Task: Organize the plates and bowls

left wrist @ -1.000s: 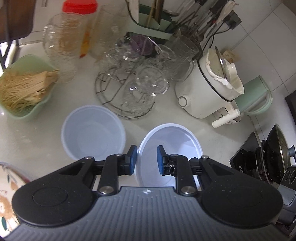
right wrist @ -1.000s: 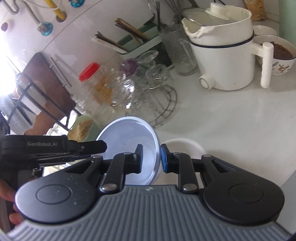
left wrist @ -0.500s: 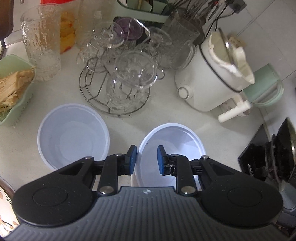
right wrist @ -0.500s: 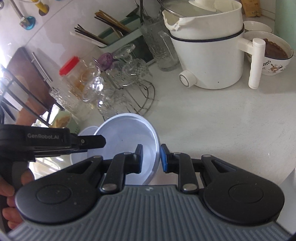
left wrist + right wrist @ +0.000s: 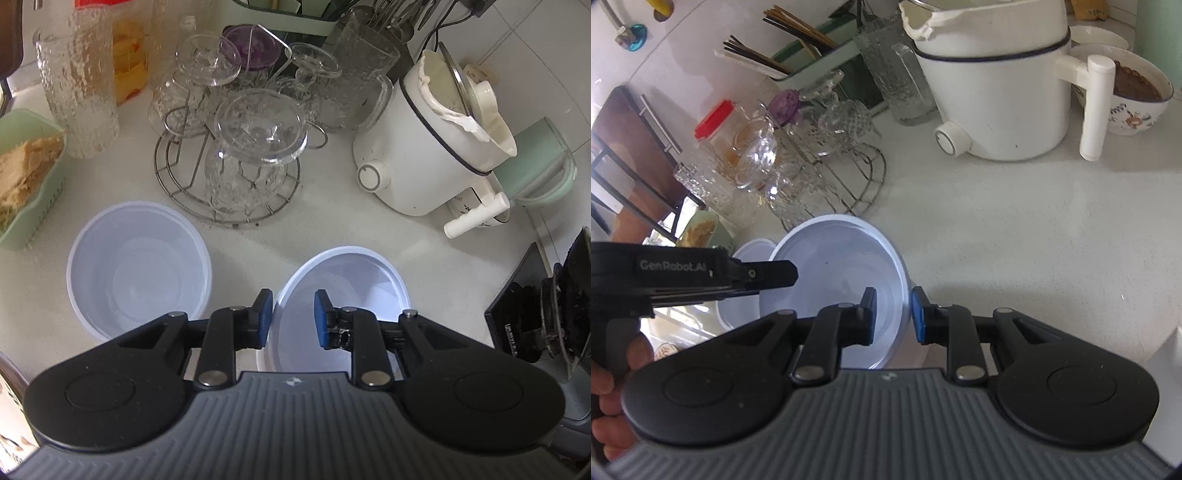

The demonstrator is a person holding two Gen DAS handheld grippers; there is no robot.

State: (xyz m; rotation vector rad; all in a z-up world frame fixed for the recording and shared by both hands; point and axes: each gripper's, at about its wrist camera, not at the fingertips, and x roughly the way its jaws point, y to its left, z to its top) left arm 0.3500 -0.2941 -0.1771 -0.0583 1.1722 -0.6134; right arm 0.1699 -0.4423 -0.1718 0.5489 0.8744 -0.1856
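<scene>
Two pale plastic bowls on speckled off-white surface (image 5: 332, 229): left bowl (image 5: 138, 266) round, smooth, upright, empty, sitting flat; held bowl (image 5: 343, 295) same type, empty, tilted, lifted off surface by its rim on both sides. Mint green basket (image 5: 33, 184) at far left with tan shredded stuff inside. Round wire rack (image 5: 225, 184) behind bowls, loaded with upturned clear textured glasses. Tall ribbed glass tumbler (image 5: 79, 96) beside it, red-lidded jar (image 5: 718, 129) with orange contents behind. White cooker pot (image 5: 424, 155) at right, glossy, dark band near top, round knob, stubby white handle. Patterned ceramic bowl (image 5: 1134, 99) past cooker, brown food inside. Green holder (image 5: 812, 51) at back with chopsticks. Left gripper (image 5: 293, 317) jaws nearly together, blue pads pinching near-left rim of held bowl, one pad inside, one outside. Right gripper (image 5: 894, 314) jaws likewise narrow, pinching opposite rim of the same bowl, wall between the pads. Held bowl just right of left bowl, overlapping it in right wrist view, contact between them unclear
</scene>
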